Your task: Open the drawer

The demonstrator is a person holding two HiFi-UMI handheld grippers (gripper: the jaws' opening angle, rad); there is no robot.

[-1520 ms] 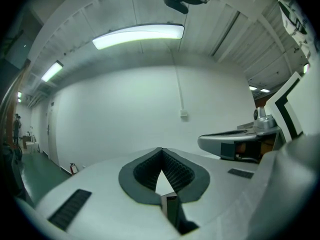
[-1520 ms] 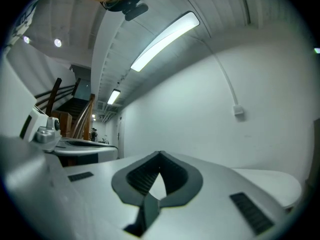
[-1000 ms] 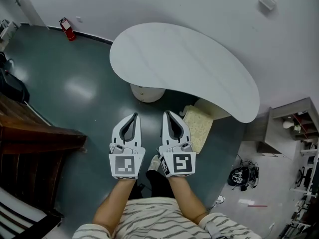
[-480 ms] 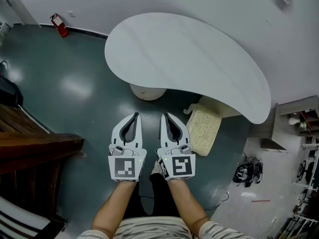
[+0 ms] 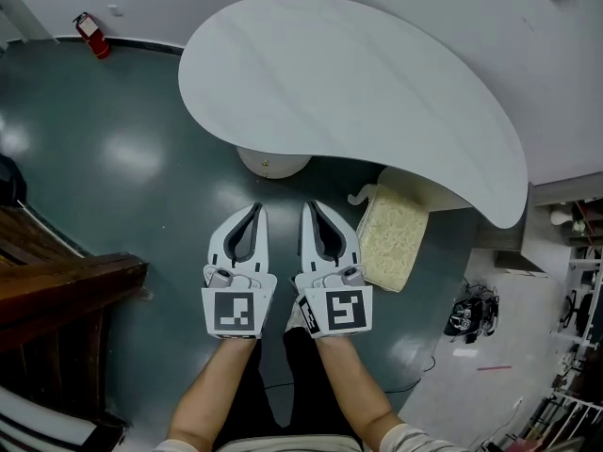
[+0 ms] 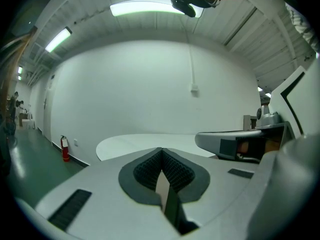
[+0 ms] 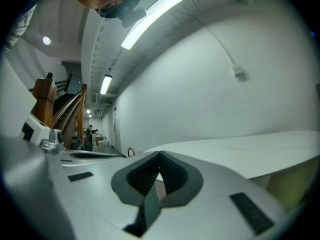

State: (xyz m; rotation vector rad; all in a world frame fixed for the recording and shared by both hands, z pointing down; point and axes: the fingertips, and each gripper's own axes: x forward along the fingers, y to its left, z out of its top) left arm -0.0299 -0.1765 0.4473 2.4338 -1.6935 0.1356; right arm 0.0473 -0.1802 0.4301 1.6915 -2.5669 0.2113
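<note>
No drawer front shows plainly in any view. A cream box with a speckled top (image 5: 389,238) stands on the floor, partly tucked under the right end of the white kidney-shaped table (image 5: 358,83). My left gripper (image 5: 255,211) and right gripper (image 5: 310,207) are held side by side over the dark green floor, short of the table's near edge, both shut and empty. In the left gripper view the left gripper (image 6: 161,152) has its pads meeting, with the table (image 6: 150,141) ahead. In the right gripper view the right gripper (image 7: 159,157) is closed too, near the table (image 7: 250,146).
The table's round pedestal (image 5: 271,163) stands just beyond the fingertips. Dark wooden furniture (image 5: 57,295) fills the left side. A red fire extinguisher (image 5: 87,28) stands by the far wall. A black bag (image 5: 468,320) and shelving (image 5: 579,224) are at the right.
Both grippers, still side by side and shut, have come closer to the table; it and the cream box now look larger, and the fire extinguisher has slid toward the upper left.
</note>
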